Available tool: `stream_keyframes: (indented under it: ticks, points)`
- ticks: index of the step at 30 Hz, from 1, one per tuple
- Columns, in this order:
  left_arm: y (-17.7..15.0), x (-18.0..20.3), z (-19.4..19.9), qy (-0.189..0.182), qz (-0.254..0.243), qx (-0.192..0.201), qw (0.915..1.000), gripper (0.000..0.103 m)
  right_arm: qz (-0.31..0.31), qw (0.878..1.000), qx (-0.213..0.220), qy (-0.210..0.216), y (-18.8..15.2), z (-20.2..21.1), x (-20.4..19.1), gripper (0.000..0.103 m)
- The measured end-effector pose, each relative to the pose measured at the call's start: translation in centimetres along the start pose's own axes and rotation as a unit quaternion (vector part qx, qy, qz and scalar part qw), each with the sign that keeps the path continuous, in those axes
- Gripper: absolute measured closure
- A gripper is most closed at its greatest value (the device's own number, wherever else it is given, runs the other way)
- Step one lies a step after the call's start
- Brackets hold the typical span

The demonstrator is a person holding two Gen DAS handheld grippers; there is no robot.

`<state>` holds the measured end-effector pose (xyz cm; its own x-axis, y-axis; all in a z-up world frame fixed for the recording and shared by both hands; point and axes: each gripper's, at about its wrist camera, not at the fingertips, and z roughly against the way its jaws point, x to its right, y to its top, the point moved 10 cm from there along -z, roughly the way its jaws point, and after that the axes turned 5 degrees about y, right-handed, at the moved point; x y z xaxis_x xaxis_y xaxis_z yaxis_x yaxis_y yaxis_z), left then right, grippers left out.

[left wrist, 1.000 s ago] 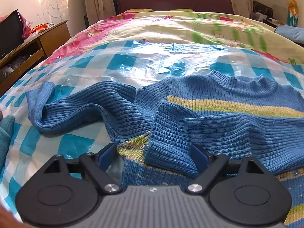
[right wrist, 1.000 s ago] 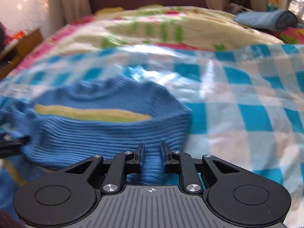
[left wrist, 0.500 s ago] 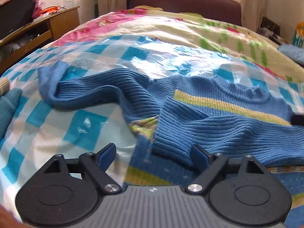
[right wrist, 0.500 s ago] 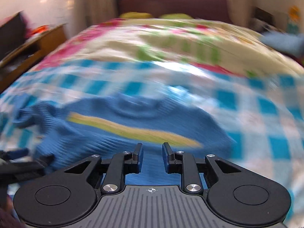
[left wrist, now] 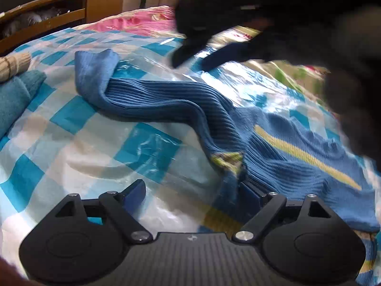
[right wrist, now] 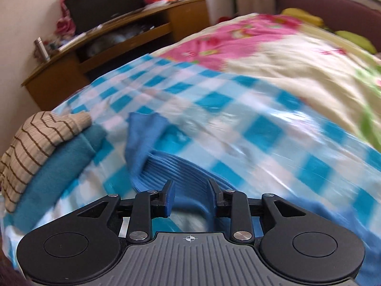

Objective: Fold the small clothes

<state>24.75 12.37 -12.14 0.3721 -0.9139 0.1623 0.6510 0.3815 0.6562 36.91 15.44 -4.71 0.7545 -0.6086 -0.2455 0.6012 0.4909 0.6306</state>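
Right wrist: right gripper (right wrist: 190,196) opening, blurry, apparently over blue sweater (right wrist: 176,166) sleeve; left gripper (left wrist: 190,190) released.

Right gripper (right wrist: 190,196) now over the outstretched sleeve (right wrist: 152,152) of the blue sweater (left wrist: 297,152), no longer at the sweater's body; jaws opening, sleeve lying below and between them, not pinched. Appears in the left wrist view as a dark blurred shape (left wrist: 238,23) above the sleeve. Left gripper (left wrist: 190,190) shifted off the sweater's folded edge toward the bare checkered plastic sheet (left wrist: 71,124). Stacked folded clothes (right wrist: 47,143) newly in view beside the sleeve's cuff.
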Motion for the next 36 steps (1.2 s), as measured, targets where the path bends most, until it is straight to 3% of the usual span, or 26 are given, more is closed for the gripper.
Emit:
stream_keyframes:
  ticks: [5,13,15,17,18,22,28,32,36]
  points:
    - [0.1,-0.8,-0.4,-0.001,0.007,0.004,1.0000,0.013,-0.023,0.998,-0.033,0.054,2.6,-5.1,-2.2,0.074]
    - [0.0,-0.9,-0.9,-0.004,0.002,0.000,1.0000,0.013,-0.069,0.991,-0.064,0.092,3.9,-11.1,-3.0,0.067]
    - [0.0,-0.9,-1.0,-0.004,0.002,0.000,1.0000,0.012,-0.068,0.992,-0.070,0.081,3.6,-11.7,-3.0,0.072]
    - [-0.1,-0.8,-1.0,-0.002,-0.001,0.002,1.0000,0.012,-0.061,0.993,-0.066,0.076,3.3,-11.4,-3.0,0.095]
    - [-0.1,-0.7,-1.0,0.000,-0.004,0.003,1.0000,0.012,-0.055,0.994,-0.059,0.076,3.3,-10.8,-3.2,0.095]
    - [-0.2,-0.4,-0.7,0.006,-0.012,0.014,0.9998,0.012,-0.035,0.996,-0.006,0.078,4.5,-6.3,-3.4,0.096]
    - [-0.4,0.6,-0.2,0.013,-0.038,0.037,0.9985,0.012,-0.086,0.987,0.123,0.052,5.3,6.4,0.8,0.097]
    - [-0.9,1.5,0.6,0.022,-0.067,0.058,0.9959,0.012,-0.150,0.971,0.188,0.012,1.9,14.9,5.3,0.097]
    - [-1.2,2.6,0.7,0.039,-0.099,0.066,0.9921,0.012,-0.211,0.949,0.231,-0.034,-4.4,21.2,9.1,0.097]
